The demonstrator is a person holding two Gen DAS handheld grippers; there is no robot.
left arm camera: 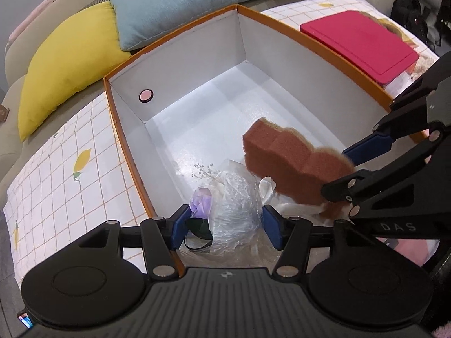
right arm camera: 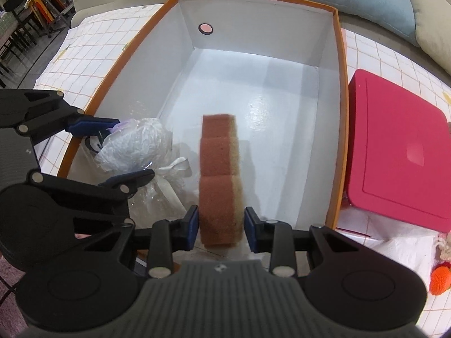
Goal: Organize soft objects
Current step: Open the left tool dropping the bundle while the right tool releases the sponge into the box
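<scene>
Over the open box (left arm camera: 315,42), both grippers point steeply down into its white inside. The left gripper (left arm camera: 225,225) hangs at the near left corner with its jaws fairly wide; the wrapped bouquet (left arm camera: 234,205) lies between the blue pads (left arm camera: 180,225), and from the right wrist view the far pad seems to touch the crinkled film, though whether either pad presses on it is hard to tell. The bouquet rests on the box floor, its purple bloom toward the left wall and its white ribbon (right arm camera: 174,169) trailing toward the middle. The right gripper (right arm camera: 221,225) comes in just beside it, jaws narrow and clamped on the near end of the sponge (right arm camera: 221,169), brown face to the left, yellow foam to the right. The sponge juts out over the box floor, its near end close above the ribbon. A red lid (right arm camera: 400,155) lies on the checked cloth (left arm camera: 56,174) outside the right wall.
</scene>
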